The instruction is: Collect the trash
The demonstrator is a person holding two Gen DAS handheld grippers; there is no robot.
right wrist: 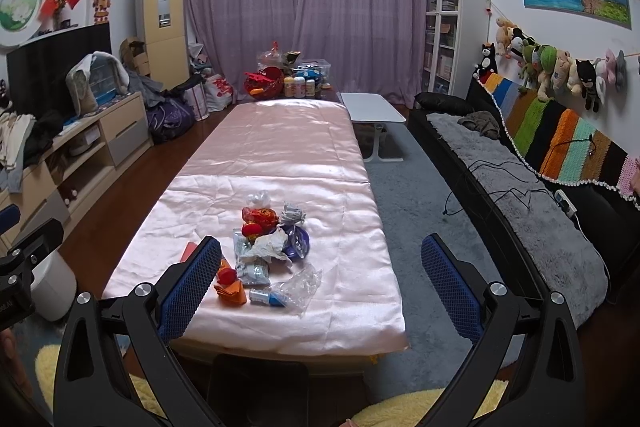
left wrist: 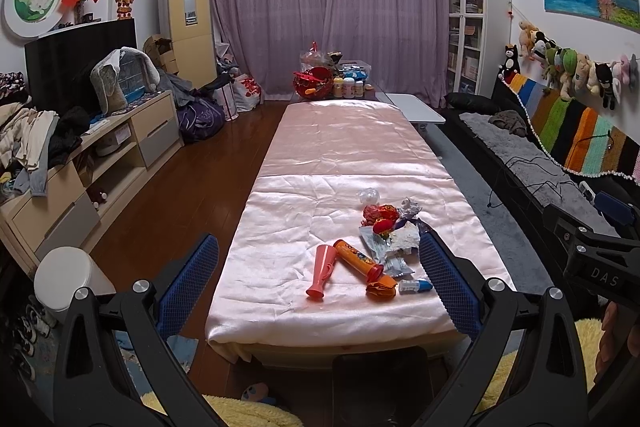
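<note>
trash, a loose heap of crumpled wrappers and small toys [left wrist: 384, 239], sits on the near end of the long table covered in shiny pink satin cloth [left wrist: 344, 147], and from where i stand none of it looks collected yet. in the heap i can make out a coral plastic trumpet-shaped horn [left wrist: 322, 273], an orange tube with a red cap [left wrist: 358, 261] lying just beside it, a crumpled orange paper scrap [left wrist: 381, 287], a small blue and white bottle [left wrist: 414, 286], a wad of white tissue paper [right wrist: 268, 247], a red and gold foil wrapper [right wrist: 260, 215], a purple plastic piece [right wrist: 298, 245] and a clear crinkled plastic bag [right wrist: 304, 287].

the left gripper [left wrist: 318, 291] hangs in front of the table's near edge, spread wide, blue ribbed pads well apart, nothing between them. the right gripper [right wrist: 320, 287] is the same: held wide, empty, its left pad overlapping the heap's edge in the right wrist view, though i cannot tell whether it touches anything.

a white cylindrical bin with a rounded lid [left wrist: 66, 277] stands on the floor left of the table, which i judge to be the likely place for the rubbish; its inside is not visible. so the job seems at its very start: every piece is left to pick up and carry off, one or two at a time.
</note>
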